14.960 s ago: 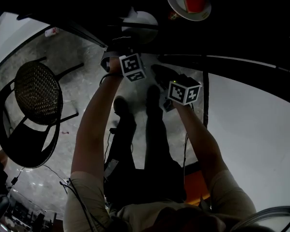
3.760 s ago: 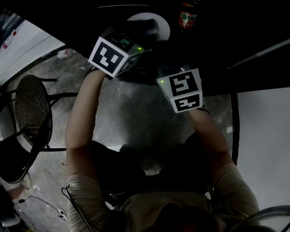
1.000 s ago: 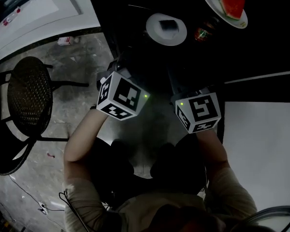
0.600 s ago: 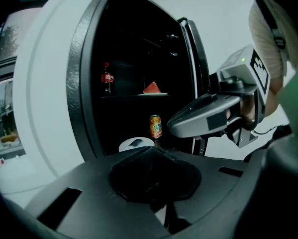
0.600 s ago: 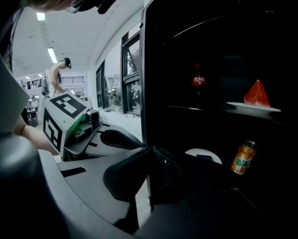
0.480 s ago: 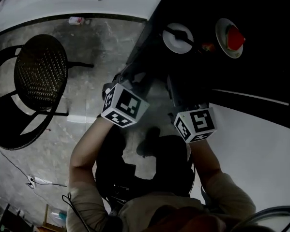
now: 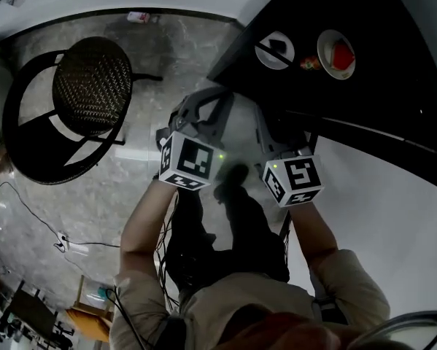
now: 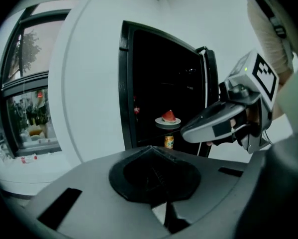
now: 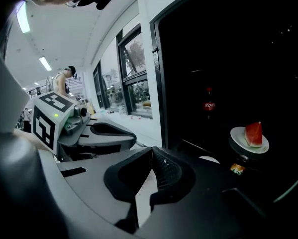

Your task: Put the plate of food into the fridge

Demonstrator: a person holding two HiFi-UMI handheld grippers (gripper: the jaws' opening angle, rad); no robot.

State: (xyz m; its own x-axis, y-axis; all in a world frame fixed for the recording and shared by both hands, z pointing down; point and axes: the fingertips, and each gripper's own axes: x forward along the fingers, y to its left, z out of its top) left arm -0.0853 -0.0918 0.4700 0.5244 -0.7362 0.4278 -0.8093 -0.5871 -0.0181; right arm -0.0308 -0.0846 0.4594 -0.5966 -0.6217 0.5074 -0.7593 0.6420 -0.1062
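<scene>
The white plate with a red watermelon slice (image 7: 336,54) sits inside the dark open fridge (image 7: 393,71), apart from both grippers. In the left gripper view the plate (image 8: 167,120) rests above an orange can (image 8: 168,141); in the right gripper view the plate (image 9: 250,138) lies deep at the right. My left gripper (image 7: 207,108) (image 8: 149,147) is shut and empty, out in front of the fridge opening. My right gripper (image 7: 268,126) (image 9: 151,149) hangs beside it, also shut with nothing held.
A second white plate (image 7: 275,50) and a red-labelled bottle (image 9: 209,105) stand in the fridge. A black wicker chair (image 7: 94,86) stands on the grey floor at the left. The white fridge door (image 7: 393,217) lies at the right. Cables (image 7: 61,240) trail on the floor.
Both grippers have drawn back out of the fridge and risen, staying shut and empty. The plate with watermelon stays inside, now farther from them.
</scene>
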